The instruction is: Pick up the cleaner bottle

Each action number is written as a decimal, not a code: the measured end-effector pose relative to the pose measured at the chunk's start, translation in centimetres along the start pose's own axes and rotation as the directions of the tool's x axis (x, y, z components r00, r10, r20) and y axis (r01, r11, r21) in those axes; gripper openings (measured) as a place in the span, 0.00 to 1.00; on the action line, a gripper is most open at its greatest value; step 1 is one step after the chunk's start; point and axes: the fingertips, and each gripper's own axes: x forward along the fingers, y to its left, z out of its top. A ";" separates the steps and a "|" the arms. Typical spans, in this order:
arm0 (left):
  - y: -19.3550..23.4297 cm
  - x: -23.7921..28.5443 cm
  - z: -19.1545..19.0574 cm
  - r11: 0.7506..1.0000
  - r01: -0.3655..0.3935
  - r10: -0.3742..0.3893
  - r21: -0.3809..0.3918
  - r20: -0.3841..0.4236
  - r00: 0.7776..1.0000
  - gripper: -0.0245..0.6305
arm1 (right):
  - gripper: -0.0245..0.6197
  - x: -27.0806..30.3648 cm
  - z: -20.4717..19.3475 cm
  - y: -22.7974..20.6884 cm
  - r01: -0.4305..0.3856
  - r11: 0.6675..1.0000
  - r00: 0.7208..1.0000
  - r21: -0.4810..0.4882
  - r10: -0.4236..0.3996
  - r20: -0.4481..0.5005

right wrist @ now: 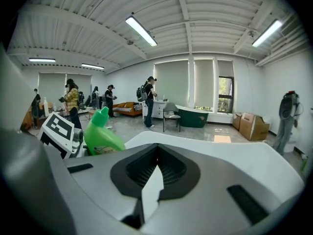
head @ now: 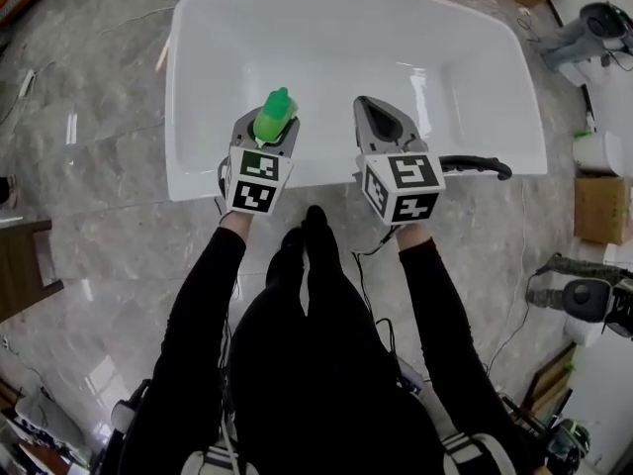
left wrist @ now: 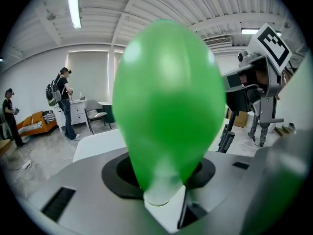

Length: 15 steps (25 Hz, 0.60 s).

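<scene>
A grey marble floor (head: 99, 226) surrounds a white bathtub (head: 326, 47). A person (head: 316, 364) in black sleeves stands at the bathtub's near long side, both arms stretched toward it and a gripper in each hand. The left gripper (head: 265, 137) hangs over the bathtub's near rim, left of the rim's middle. Its jaws are clamped on the green cleaner bottle (head: 276, 112), whose capped neck rises above them. The left gripper view confirms the hold, with the bottle's rounded green body (left wrist: 168, 97) wedged between the black pads and filling most of the frame. The right gripper (head: 371, 112) sits over the same rim, just right of its middle and beside the left one. Its jaws are closed together with nothing between them. From the right gripper view, the cleaner bottle (right wrist: 102, 133) shows off to the left, well clear of the bathtub's floor.
</scene>
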 end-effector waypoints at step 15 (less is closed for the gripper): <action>8.1 -6.2 0.0 0.974 -0.215 0.212 -0.068 -0.046 0.976 0.33 | 0.04 5.4 3.6 7.5 -0.316 0.945 0.948 -0.084 0.318 0.014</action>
